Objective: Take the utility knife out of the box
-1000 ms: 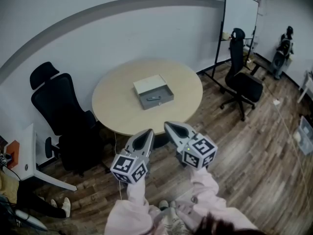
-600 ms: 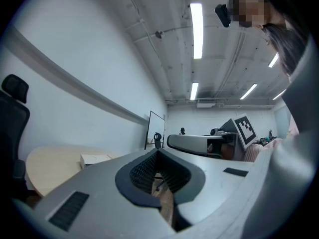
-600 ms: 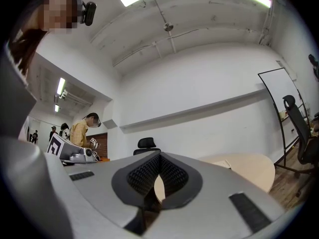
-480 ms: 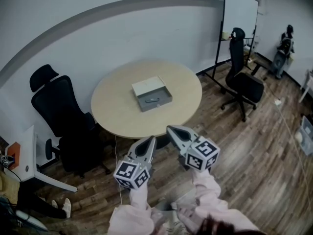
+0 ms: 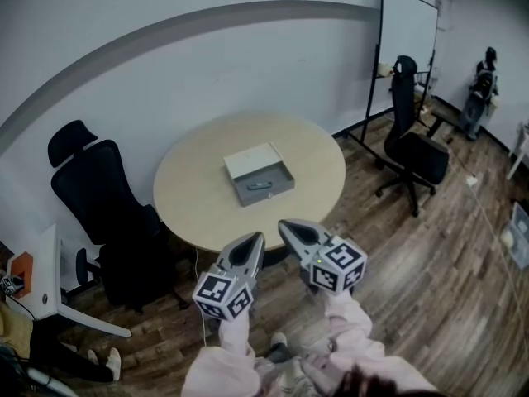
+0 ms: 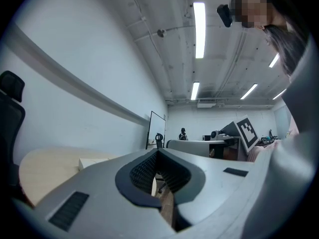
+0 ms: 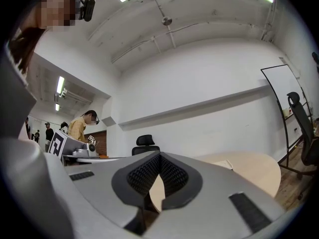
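A grey open box with its white lid folded back sits in the middle of the round beige table. A small utility knife lies inside it. My left gripper and right gripper hover side by side over the floor, short of the table's near edge and pointing at it. Both are shut with nothing between the pads. In the left gripper view the box lid shows low at the left beyond the left gripper. In the right gripper view the table lies beyond the right gripper.
A black office chair stands at the table's left and another chair to its right by a whiteboard. A white desk is at the left edge. A person stands far right. The floor is wood planks.
Both grippers have come a little closer to the table together, still shut. The table and box sit slightly lower in the head view.
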A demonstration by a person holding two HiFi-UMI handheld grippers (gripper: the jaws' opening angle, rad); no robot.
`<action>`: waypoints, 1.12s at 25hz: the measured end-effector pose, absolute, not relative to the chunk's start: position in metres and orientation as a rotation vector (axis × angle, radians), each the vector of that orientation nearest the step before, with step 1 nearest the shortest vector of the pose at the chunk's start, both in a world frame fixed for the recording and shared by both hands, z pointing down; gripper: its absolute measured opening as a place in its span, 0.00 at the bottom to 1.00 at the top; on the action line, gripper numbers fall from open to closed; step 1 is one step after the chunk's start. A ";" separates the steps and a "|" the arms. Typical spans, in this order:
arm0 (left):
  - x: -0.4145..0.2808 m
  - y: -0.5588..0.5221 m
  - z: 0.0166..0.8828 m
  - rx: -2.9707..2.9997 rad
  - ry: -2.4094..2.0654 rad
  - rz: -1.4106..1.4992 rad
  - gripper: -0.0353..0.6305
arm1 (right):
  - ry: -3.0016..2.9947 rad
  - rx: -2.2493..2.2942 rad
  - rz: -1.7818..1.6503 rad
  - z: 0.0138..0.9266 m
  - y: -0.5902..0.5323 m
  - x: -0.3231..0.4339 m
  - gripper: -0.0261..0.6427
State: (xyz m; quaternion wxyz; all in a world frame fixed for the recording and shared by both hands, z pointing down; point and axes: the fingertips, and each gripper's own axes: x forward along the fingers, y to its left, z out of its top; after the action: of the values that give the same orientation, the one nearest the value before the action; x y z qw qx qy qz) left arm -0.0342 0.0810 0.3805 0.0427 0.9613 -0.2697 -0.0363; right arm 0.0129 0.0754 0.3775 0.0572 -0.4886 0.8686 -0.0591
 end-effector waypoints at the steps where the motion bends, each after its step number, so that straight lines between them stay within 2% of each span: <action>1: -0.032 0.075 0.380 2.944 -0.822 -0.109 0.06 | 2.630 -1.485 -0.179 0.377 0.070 0.015 0.04; 28: -0.028 -0.011 0.401 2.931 -0.729 -0.078 0.06 | 2.577 -1.630 -0.269 0.410 -0.012 0.025 0.04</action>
State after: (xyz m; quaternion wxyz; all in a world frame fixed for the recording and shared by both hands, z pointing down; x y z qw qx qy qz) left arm -0.0277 -0.0114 0.4013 0.0601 0.9684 -0.2408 -0.0259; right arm 0.0247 -0.0124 0.4100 0.0402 -0.5322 0.8411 -0.0877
